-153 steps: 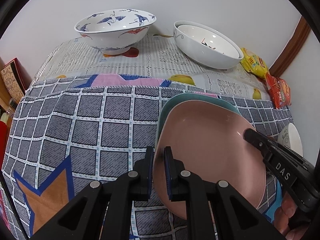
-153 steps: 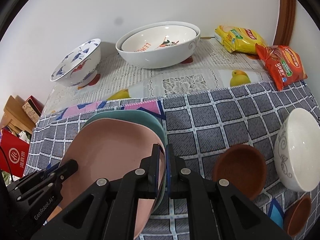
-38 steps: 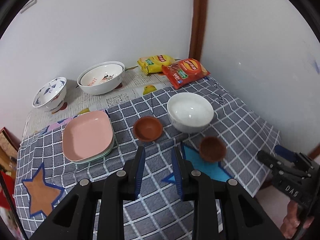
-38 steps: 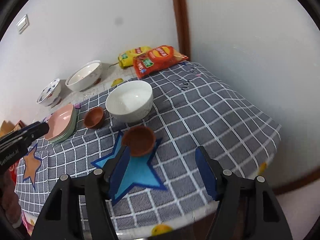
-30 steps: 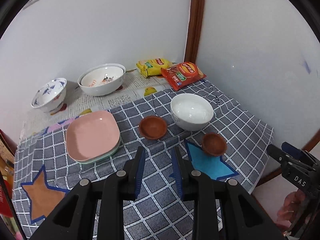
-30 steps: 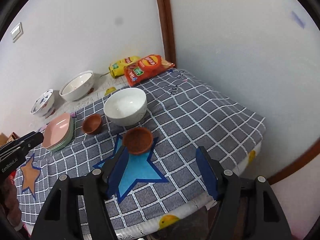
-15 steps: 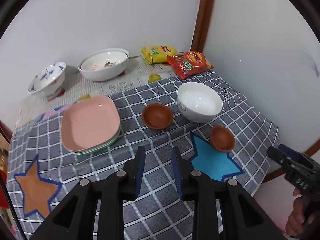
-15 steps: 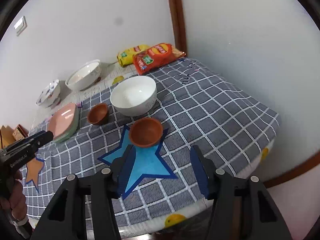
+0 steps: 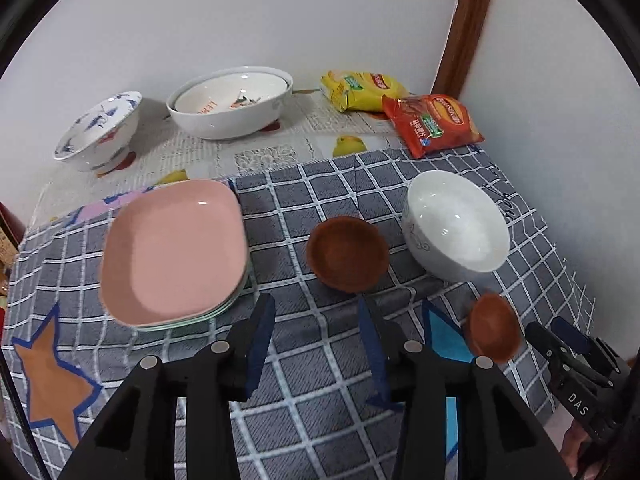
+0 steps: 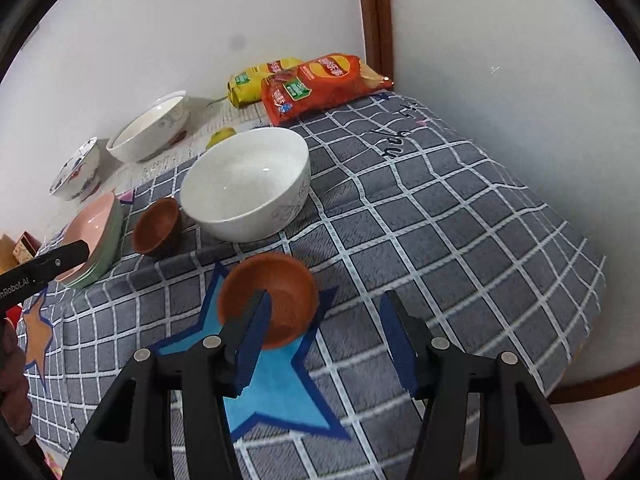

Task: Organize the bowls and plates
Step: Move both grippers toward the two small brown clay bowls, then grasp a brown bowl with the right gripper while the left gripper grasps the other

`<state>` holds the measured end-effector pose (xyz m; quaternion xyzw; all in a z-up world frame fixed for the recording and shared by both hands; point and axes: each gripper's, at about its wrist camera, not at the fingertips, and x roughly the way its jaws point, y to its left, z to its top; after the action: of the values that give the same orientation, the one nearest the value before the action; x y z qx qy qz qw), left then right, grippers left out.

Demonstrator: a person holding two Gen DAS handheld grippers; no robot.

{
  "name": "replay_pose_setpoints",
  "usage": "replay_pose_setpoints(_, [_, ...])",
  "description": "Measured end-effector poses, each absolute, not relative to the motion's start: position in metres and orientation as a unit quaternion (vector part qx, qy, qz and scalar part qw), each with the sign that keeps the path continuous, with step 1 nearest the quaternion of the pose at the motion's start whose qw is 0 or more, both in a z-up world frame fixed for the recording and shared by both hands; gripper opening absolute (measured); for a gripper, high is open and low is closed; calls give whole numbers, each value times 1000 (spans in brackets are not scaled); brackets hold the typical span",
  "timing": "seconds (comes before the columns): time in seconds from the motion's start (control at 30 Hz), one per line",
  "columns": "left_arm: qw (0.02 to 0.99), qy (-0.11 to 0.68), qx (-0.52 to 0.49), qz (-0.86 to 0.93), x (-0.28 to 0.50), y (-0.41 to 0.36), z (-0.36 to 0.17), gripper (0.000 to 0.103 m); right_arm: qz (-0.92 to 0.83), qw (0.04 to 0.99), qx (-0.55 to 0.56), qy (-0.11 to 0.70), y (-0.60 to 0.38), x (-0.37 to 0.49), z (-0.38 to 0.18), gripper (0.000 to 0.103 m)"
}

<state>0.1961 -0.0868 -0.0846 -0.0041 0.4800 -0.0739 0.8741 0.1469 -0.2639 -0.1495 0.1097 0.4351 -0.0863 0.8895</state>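
**Two open hand-held grippers above the small brown bowls**

The left hand-held gripper (image 9: 316,332) hangs over the checked cloth of the table (image 9: 320,412), its jaws apart and just widened, nothing between them. Just beyond its tips sits a brown bowl (image 9: 347,253), with the white bowl (image 9: 456,227) just beside it on the right and the pink plate (image 9: 173,246) stacked on a green one to the left.

The right hand-held gripper (image 10: 324,324) is also open and empty; its jaws narrowed a moment ago. Its left finger (image 10: 254,328) overlaps the second brown bowl (image 10: 276,294) in view (whether it touches, I cannot tell), which rests at the top of a blue star patch (image 10: 276,392).

At the back wall stand a patterned bowl (image 9: 100,136), nested white bowls (image 9: 230,106) and two snack packets (image 9: 432,124).
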Motion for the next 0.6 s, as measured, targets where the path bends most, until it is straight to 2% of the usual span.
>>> replay_pose_setpoints(0.17, [870, 488, -21, -71, 212, -91, -100, 41, -74, 885, 127, 442, -268, 159, -163, 52])
replay_pose_setpoints(0.6, [858, 508, -32, -66, 243, -99, -127, 40, -67, 874, 133, 463, -272, 177, -190, 52])
